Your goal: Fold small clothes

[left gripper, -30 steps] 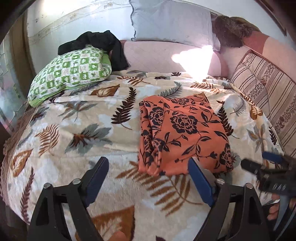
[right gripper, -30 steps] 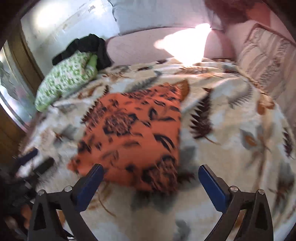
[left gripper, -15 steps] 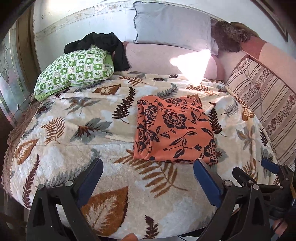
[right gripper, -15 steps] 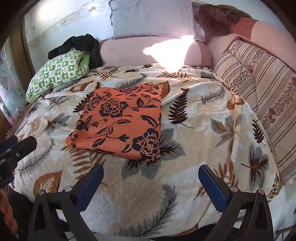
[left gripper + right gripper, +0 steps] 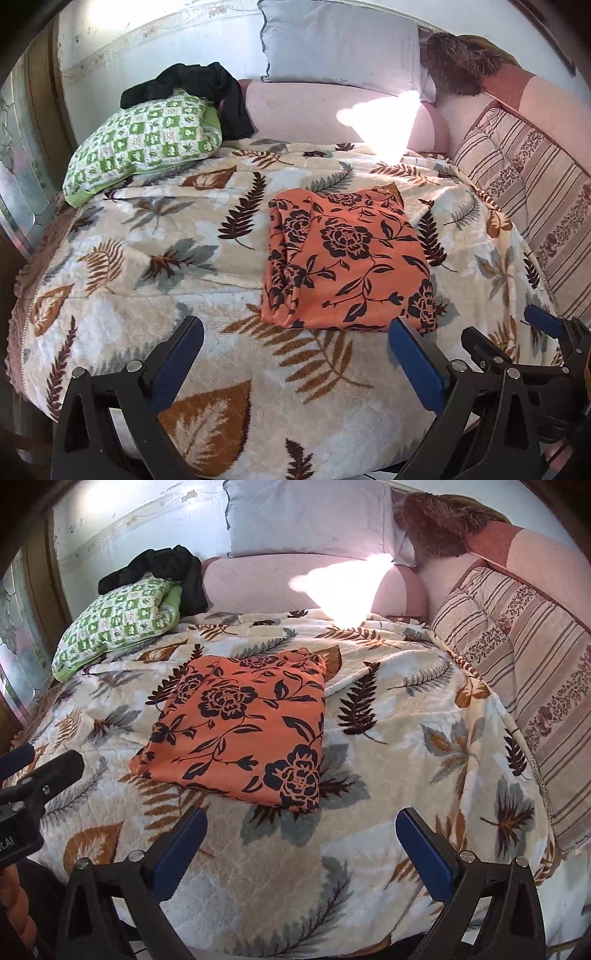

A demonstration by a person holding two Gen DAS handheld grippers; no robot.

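Note:
An orange cloth with black flowers (image 5: 343, 258) lies folded into a rectangle on the leaf-print blanket (image 5: 147, 266); it also shows in the right wrist view (image 5: 243, 727). My left gripper (image 5: 295, 354) is open and empty, held back from the cloth's near edge. My right gripper (image 5: 301, 842) is open and empty, also short of the cloth. The right gripper shows at the right edge of the left wrist view (image 5: 517, 339). The left gripper shows at the left edge of the right wrist view (image 5: 40, 771).
A green checked pillow (image 5: 144, 140) with a black garment (image 5: 207, 88) on it lies at the back left. A grey pillow (image 5: 340, 40), a pink bolster (image 5: 314, 110) and striped cushions (image 5: 524, 184) line the back and right.
Both grippers have drawn back from the folded cloth toward the near edge of the bed. The cloth now lies flat and untouched.

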